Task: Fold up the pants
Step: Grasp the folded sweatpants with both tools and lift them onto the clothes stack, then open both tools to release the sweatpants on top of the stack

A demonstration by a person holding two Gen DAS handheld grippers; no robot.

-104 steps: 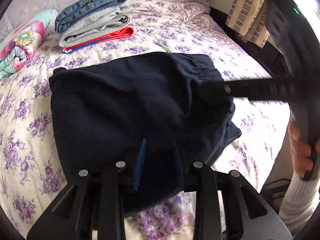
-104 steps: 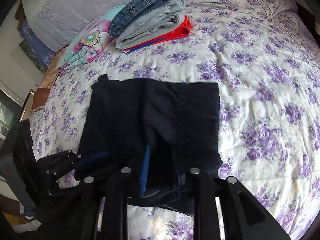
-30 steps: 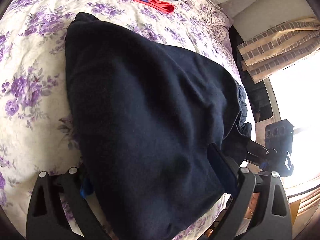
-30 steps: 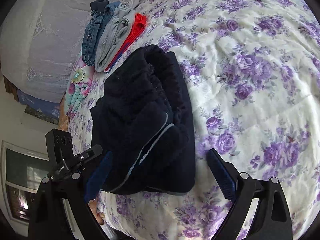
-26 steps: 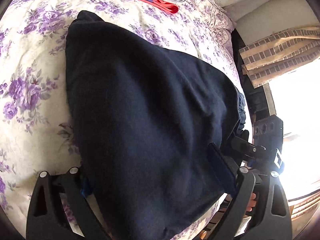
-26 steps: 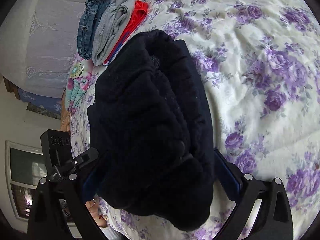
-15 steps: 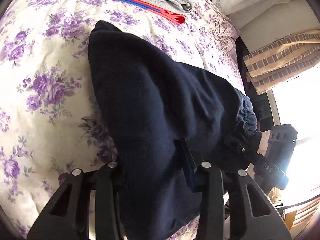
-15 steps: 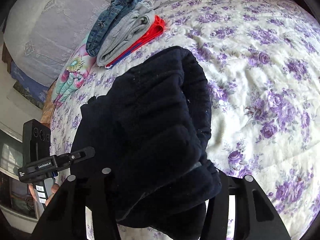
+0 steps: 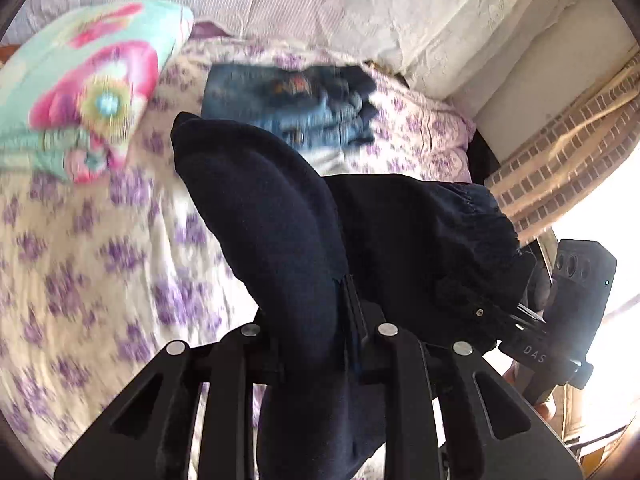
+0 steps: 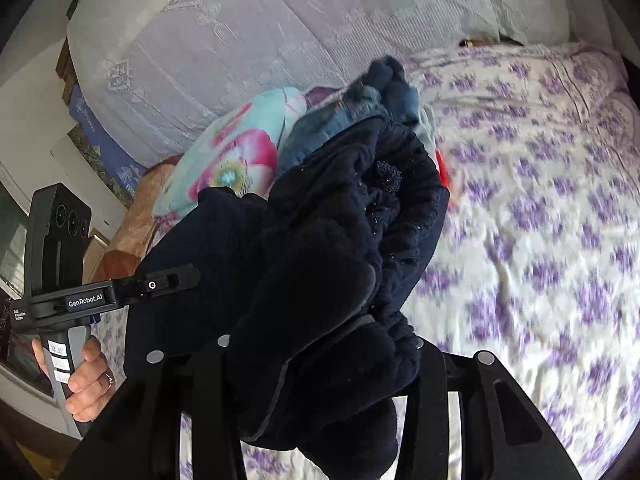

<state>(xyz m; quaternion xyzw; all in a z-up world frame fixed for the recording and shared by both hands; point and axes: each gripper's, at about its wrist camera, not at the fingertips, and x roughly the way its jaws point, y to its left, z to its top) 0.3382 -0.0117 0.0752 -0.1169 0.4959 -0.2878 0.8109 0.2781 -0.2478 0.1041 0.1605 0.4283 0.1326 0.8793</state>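
Floral bedspread (image 9: 100,248) fills lower left | your left tool (image 9: 316,332) and right tool (image 10: 320,344) closing, both pinching folded navy pants (image 9: 280,220) lifted off bed, centre frame | soft, thick, floppy; grip folded edges near elastic waistband (image 9: 488,208).

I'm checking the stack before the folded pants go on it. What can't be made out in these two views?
- Pile of folded clothes: blurred in the left wrist view; in the right wrist view the navy pants cover most of it.
- Left gripper pads: buried in the navy pants, left wrist view.
- Right gripper pads: hidden under bunched fabric, right wrist view.
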